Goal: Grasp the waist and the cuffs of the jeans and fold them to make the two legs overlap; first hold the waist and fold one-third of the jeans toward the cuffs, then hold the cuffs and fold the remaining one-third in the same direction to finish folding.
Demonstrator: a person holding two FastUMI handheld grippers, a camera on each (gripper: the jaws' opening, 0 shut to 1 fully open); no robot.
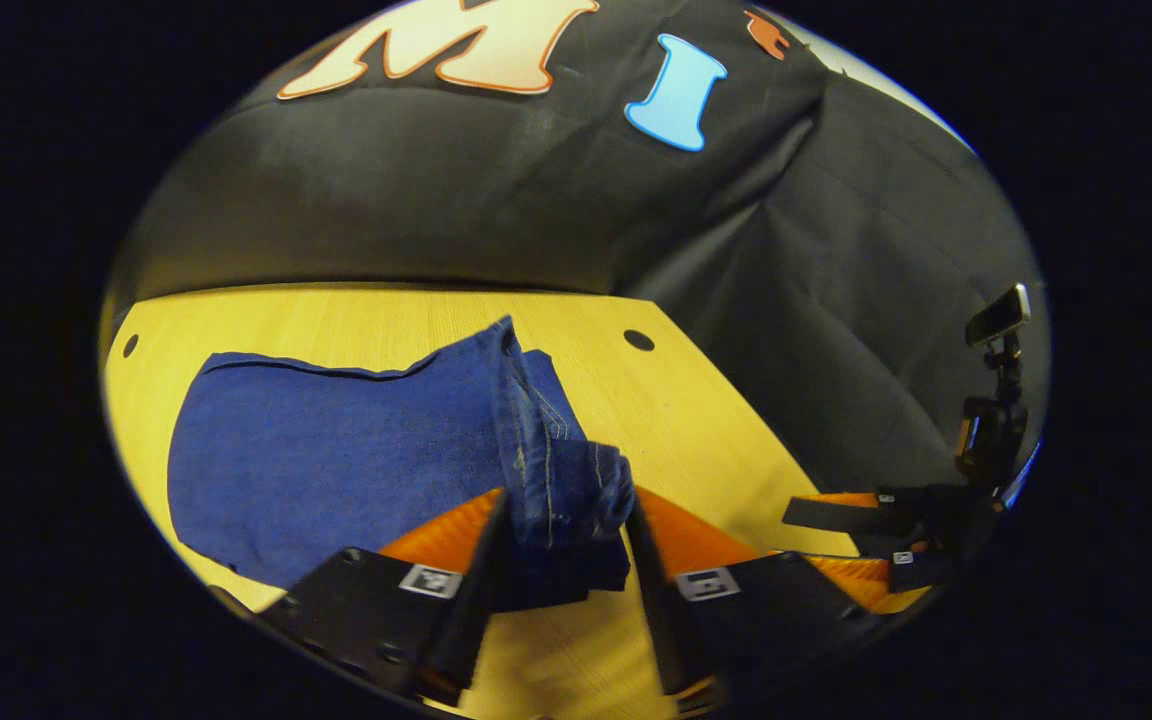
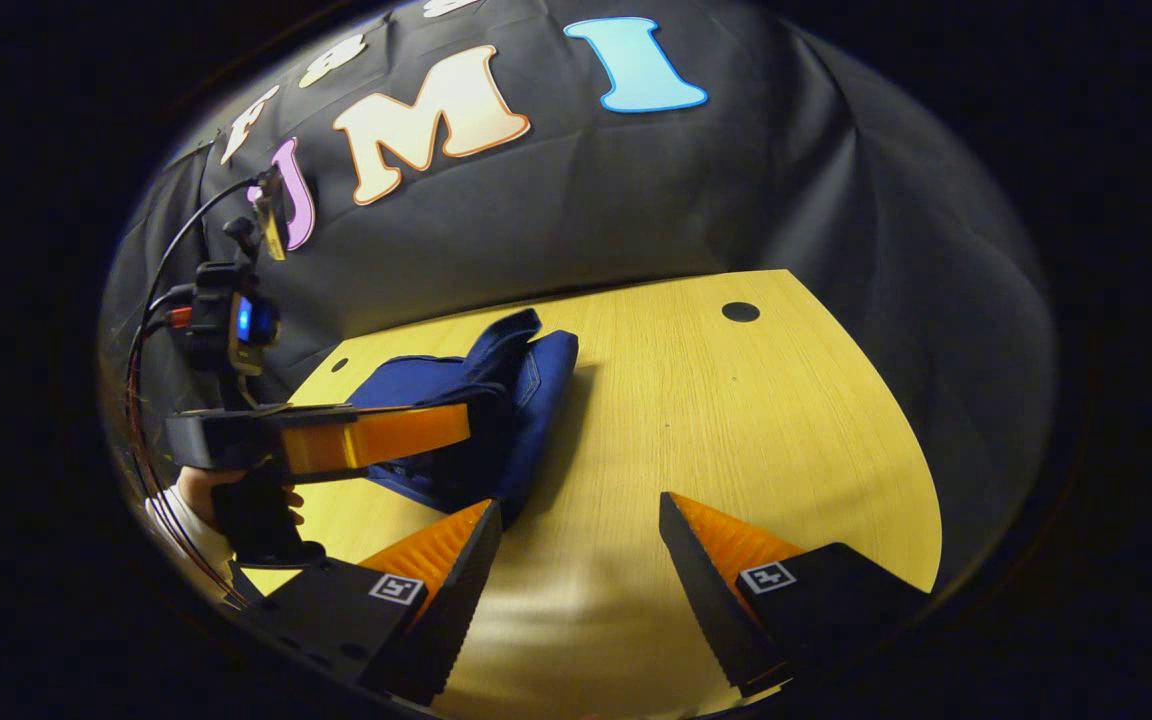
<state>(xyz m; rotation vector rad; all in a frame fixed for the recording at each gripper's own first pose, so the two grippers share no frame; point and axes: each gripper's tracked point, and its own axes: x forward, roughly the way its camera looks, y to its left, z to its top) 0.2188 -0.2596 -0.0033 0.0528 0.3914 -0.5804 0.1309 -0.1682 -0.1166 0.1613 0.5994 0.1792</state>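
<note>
The left gripper (image 1: 564, 545) is clamped on a bunched fold of the dark blue denim jeans (image 1: 336, 460), the thick stitched edge caught between both fingers and lifted a little off the table. From there the rest of the cloth spreads flat to the left across the pale yellow wooden table (image 1: 696, 420). The right gripper (image 2: 581, 560) hovers with its fingers spread wide over bare wood, holding nothing, just beside the near edge of the jeans (image 2: 526, 400). In the right gripper view the left gripper (image 2: 476, 420) reaches into the denim from the left, a hand (image 2: 201, 490) in a white sleeve (image 2: 171, 525) on its grip. Small square black-and-white marker tags (image 2: 397, 588) sit on the gripper bodies; their pattern may be a code, and no words can be read. Round dark holes (image 2: 740, 311) mark the tabletop near its far edge. Wrinkled black cloth wall (image 1: 496, 210) backs the booth.
</note>
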